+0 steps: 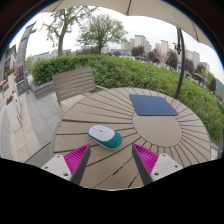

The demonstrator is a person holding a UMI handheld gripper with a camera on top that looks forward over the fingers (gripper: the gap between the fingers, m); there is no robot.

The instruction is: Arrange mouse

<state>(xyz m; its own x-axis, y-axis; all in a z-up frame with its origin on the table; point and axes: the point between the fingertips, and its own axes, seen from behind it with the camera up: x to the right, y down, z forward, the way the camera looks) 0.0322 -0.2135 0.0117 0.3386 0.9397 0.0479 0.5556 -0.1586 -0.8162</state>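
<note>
White mouse (102, 134); one blue mousepad (154, 105).

Soft overcast daylight, bright washed-out sky, faint shadows, and strong fisheye bending toward the edges.

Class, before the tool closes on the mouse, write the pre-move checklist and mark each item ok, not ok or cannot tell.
1. Tool open: ok, pink pads apart.
2. Mouse in view: ok, on the round slatted table, just ahead of the fingers.
3. Mouse between the fingers: not ok, it lies beyond the tips.
4. Path to the mouse free: ok, bare slats between.
5. Mouse pad free to receive: ok, nothing on it.
6. Which way the mouse points: cannot tell.
</note>
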